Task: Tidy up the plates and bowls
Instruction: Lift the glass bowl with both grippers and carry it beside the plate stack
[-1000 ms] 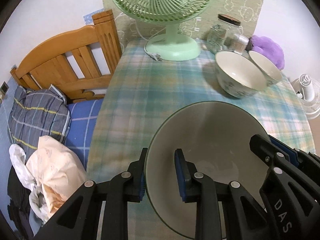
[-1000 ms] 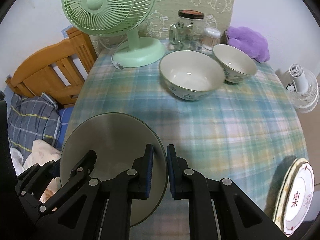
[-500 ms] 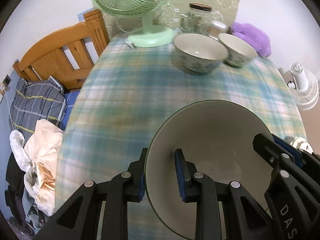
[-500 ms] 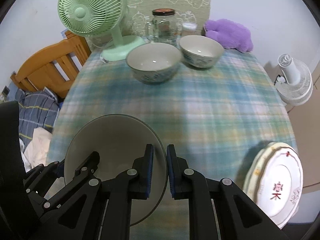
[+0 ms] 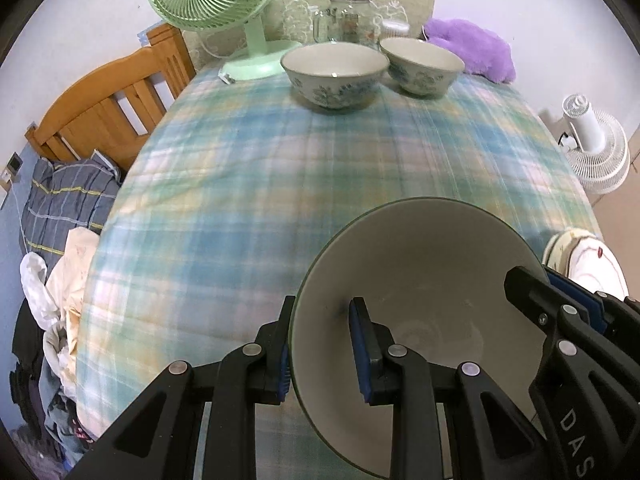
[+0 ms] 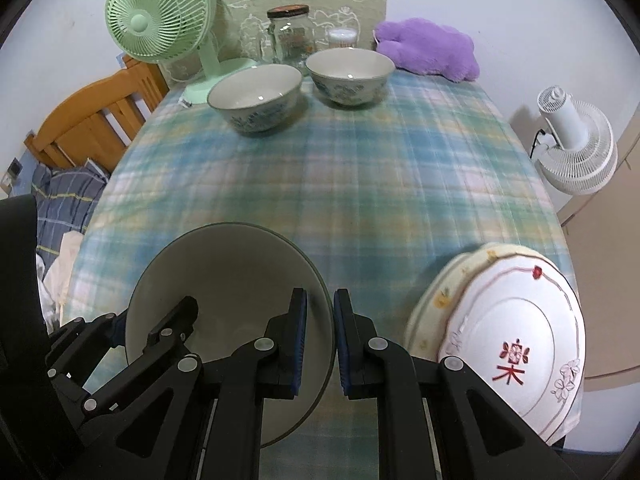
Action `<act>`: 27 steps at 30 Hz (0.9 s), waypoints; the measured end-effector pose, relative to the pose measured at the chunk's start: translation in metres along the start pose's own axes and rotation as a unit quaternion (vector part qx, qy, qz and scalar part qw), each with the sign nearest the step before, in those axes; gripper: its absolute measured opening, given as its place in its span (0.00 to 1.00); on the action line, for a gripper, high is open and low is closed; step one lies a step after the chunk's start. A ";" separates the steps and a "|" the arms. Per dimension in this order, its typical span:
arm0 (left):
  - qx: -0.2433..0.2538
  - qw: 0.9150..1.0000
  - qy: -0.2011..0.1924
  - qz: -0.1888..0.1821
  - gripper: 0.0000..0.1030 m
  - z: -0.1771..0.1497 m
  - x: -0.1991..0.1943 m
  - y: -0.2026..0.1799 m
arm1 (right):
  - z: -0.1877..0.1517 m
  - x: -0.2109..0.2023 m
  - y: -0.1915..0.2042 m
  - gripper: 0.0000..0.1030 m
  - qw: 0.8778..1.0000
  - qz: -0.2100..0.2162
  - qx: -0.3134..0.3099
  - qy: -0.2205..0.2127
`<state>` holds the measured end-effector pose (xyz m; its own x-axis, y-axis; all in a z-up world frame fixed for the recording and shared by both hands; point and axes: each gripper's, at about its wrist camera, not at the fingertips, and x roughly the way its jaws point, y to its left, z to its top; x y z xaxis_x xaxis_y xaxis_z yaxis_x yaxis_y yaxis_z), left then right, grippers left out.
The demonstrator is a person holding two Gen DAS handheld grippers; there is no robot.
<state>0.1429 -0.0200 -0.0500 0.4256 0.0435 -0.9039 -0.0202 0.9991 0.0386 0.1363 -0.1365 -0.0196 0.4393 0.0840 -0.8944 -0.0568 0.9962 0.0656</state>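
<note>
left tongs (image 5: pixel 324 354): we are clamping the grey bowl (image 5: pixel 420 280) at its left rim | right tongs (image 6: pixel 320 340): we are gripping the opposite rim | bowl: we are holding it between both tongs above the plaid tablecloth (image 6: pixel 340 184) | stacked plates (image 6: pixel 508 332): lying just right of the right tongs | two patterned bowls (image 6: pixel 256 96): standing far ahead

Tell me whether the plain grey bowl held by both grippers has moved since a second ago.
Yes. The plain grey bowl has been drawn back from the green desk fan, toward the stacked plates at the near edge.
</note>
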 end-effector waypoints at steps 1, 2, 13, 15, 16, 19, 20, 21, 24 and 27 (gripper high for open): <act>0.000 1.000 0.003 0.000 0.23 -0.002 0.001 -0.002 | -0.002 0.001 -0.003 0.16 1.000 0.002 0.000 0.002; -0.002 1.000 0.007 -0.001 0.23 -0.005 0.002 -0.002 | -0.004 0.001 -0.005 0.16 1.000 0.004 0.000 0.003; -0.002 1.000 0.008 0.021 0.23 -0.020 0.009 -0.013 | -0.018 0.010 -0.012 0.16 1.000 0.015 -0.020 0.013; -0.001 1.000 0.007 0.022 0.28 -0.021 0.008 -0.014 | -0.019 0.010 -0.012 0.16 1.000 0.014 -0.024 0.014; -0.001 1.000 0.007 0.019 0.30 -0.021 0.009 -0.014 | -0.019 0.010 -0.012 0.16 0.999 0.014 -0.026 0.014; -0.002 1.000 0.010 0.012 0.39 -0.021 0.009 -0.015 | -0.018 0.010 -0.010 0.16 0.999 0.014 -0.031 0.014; 0.000 1.000 0.014 0.007 0.48 -0.021 0.010 -0.016 | -0.018 0.010 -0.010 0.16 0.999 0.014 -0.033 0.015; 0.003 1.000 0.014 -0.002 0.58 -0.021 0.008 -0.018 | -0.018 0.011 -0.011 0.16 0.999 0.015 -0.033 0.017; 0.005 1.000 0.000 -0.001 0.72 -0.022 0.001 -0.020 | -0.017 0.011 -0.012 0.22 0.999 0.025 -0.030 0.020; 0.001 1.000 -0.002 -0.008 0.79 -0.022 -0.004 -0.017 | -0.017 0.006 -0.010 0.45 0.999 0.025 -0.031 0.012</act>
<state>0.1220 -0.0375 -0.0564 0.4289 0.0268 -0.9030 -0.0118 0.9996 0.0241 0.1246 -0.1467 -0.0332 0.4126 0.1323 -0.9012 -0.1341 0.9874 0.0835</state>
